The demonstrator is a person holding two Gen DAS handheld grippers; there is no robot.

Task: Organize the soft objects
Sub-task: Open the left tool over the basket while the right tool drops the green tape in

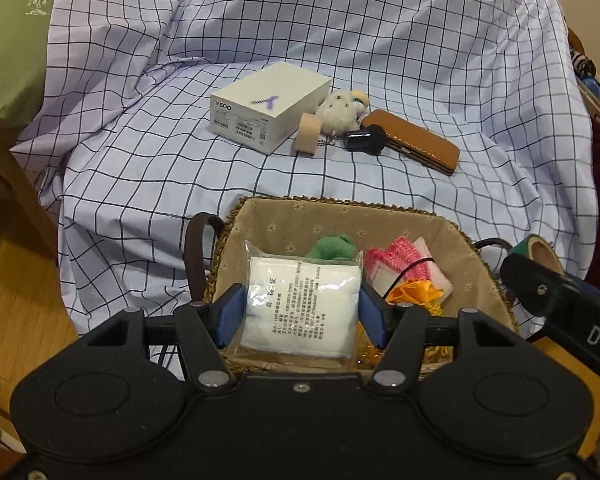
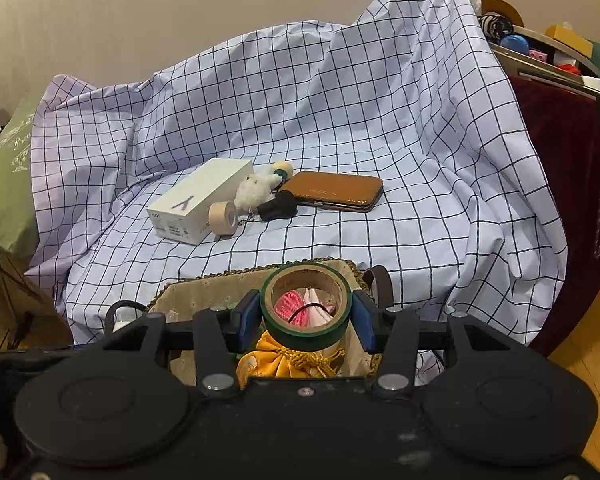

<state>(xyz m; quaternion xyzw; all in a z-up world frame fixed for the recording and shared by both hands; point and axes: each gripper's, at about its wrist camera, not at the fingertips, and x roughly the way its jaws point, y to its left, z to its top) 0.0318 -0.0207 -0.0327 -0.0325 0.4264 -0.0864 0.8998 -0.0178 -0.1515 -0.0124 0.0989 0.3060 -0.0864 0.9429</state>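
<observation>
Left gripper (image 1: 302, 316): blue pads (image 1: 230, 316) clamped on both sides of a white packet (image 1: 302, 308) in clear wrap, held over the near end of the basket (image 1: 340, 210). Basket is lined, woven rim, sits on the checked sheet (image 1: 140, 152). Inside: green plush (image 1: 334, 246), pink knit (image 1: 400, 256), orange pouch (image 1: 416, 294).

Right gripper (image 2: 305, 322): pads grasping a green tape roll (image 2: 305, 304) by its sides, roll held above the basket; pink knit visible through its core.

Further back on sheet, clustered: white box (image 1: 270, 106), beige tape roll (image 1: 310, 130) touching box, white plush (image 1: 338, 112), black object (image 1: 366, 139), brown case (image 1: 416, 140).
</observation>
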